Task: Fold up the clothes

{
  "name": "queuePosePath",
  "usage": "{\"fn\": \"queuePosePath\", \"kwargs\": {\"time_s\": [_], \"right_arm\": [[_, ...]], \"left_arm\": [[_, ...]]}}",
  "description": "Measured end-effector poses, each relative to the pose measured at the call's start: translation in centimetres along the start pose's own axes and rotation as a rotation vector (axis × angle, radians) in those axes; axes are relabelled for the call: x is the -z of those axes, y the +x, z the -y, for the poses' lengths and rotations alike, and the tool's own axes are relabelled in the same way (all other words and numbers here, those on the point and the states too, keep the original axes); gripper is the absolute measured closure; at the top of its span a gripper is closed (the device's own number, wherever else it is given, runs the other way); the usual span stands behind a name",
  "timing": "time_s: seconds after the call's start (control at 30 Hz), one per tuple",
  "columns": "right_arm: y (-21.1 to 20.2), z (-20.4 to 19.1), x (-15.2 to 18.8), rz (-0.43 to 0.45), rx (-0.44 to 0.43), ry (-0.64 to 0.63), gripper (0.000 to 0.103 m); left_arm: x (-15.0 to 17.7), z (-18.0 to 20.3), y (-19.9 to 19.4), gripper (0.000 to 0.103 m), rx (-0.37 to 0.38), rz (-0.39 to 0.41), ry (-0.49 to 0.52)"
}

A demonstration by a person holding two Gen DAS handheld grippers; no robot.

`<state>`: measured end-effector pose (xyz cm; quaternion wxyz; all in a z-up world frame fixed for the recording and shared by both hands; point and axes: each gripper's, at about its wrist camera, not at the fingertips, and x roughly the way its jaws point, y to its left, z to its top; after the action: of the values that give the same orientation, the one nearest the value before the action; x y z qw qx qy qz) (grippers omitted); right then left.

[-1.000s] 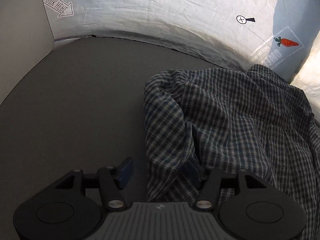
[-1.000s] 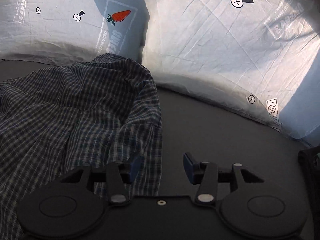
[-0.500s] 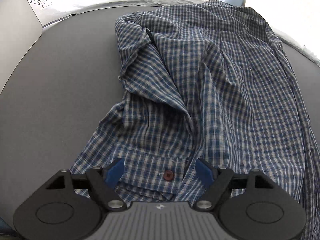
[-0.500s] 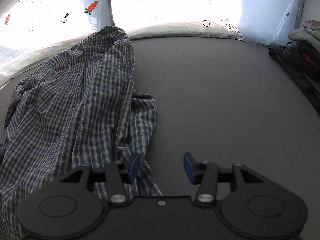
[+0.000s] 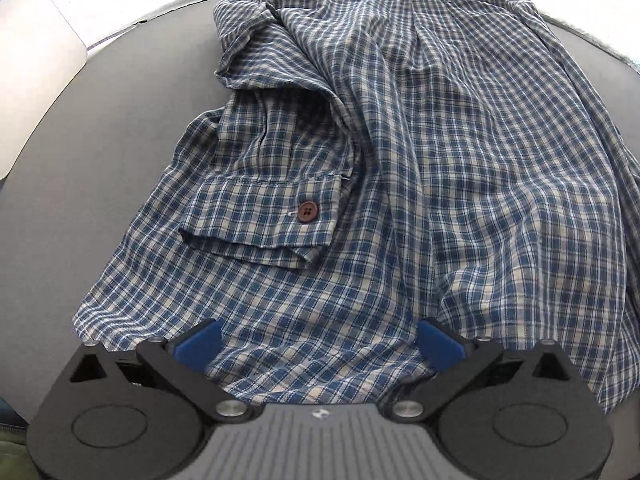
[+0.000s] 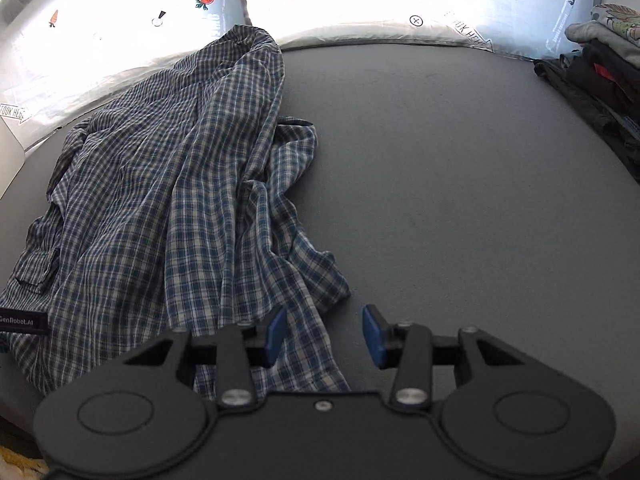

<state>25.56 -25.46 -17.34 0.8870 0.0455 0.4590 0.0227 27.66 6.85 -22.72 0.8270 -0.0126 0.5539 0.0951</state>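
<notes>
While the shirt [image 5: 400, 160] lies crumpled on the left of the grey table [image 6: 460, 180], the left gripper [image 5: 320, 344] is seen opening wide over its near hem, empty; the right gripper [image 6: 325, 334] is closing, cloth between the jaws but unpinched. Soft, light fabric is best taken at hem corners; collar and far sleeve are hidden.

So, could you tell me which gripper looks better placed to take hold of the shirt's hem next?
Probably the left gripper: its jaws are opening wide, with the plaid shirt spread between them. The right gripper sits at the shirt's edge, jaws closing, half over bare grey surface.
</notes>
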Motion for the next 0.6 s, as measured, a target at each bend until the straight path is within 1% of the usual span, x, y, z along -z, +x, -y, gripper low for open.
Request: {"fn": "queuePosePath", "kwargs": {"time_s": [0.1, 0.17, 0.2, 0.27, 0.3, 0.33, 0.4, 0.5, 0.57, 0.6], "right_arm": [[0.3, 0.2, 0.7, -0.031, -0.014, -0.003, 0.060], [0.6, 0.5, 1.2, -0.055, -0.039, 0.014, 0.060], [0.7, 0.7, 1.4, -0.060, -0.049, 0.020, 0.062], [0.7, 0.7, 1.7, -0.065, -0.071, 0.015, 0.072], [0.7, 0.8, 1.7, -0.067, -0.077, 0.012, 0.089], [0.5, 0.9, 1.6, -0.064, -0.082, 0.015, 0.097], [-0.2, 1.2, 1.1, -0.030, -0.092, 0.009, 0.098], [-2.0, 2.1, -0.7, 0.053, -0.040, -0.019, 0.098], [-3.7, 3.8, -3.2, 0.152, 0.086, -0.049, 0.098], [-4.3, 5.1, -4.5, 0.191, 0.138, -0.038, 0.098]], "left_arm": [[0.3, -0.6, 0.2, 0.000, 0.031, 0.005, -0.038], [0.5, -0.6, 0.1, 0.000, 0.032, 0.015, -0.044], [0.5, -0.5, 0.1, 0.000, 0.030, 0.021, -0.045], [0.8, -0.4, 0.0, 0.000, 0.026, 0.031, -0.055], [0.8, -0.5, 0.0, 0.000, 0.026, 0.033, -0.060], [0.8, -0.5, 0.0, 0.000, 0.026, 0.031, -0.062], [0.7, -0.5, 0.0, 0.000, 0.028, 0.028, -0.065], [0.4, -0.6, 0.2, 0.000, 0.029, 0.019, -0.066], [0.4, -0.6, 0.3, 0.000, 0.030, 0.014, -0.068], [0.4, -0.6, 0.3, 0.000, 0.030, 0.013, -0.069]]}}
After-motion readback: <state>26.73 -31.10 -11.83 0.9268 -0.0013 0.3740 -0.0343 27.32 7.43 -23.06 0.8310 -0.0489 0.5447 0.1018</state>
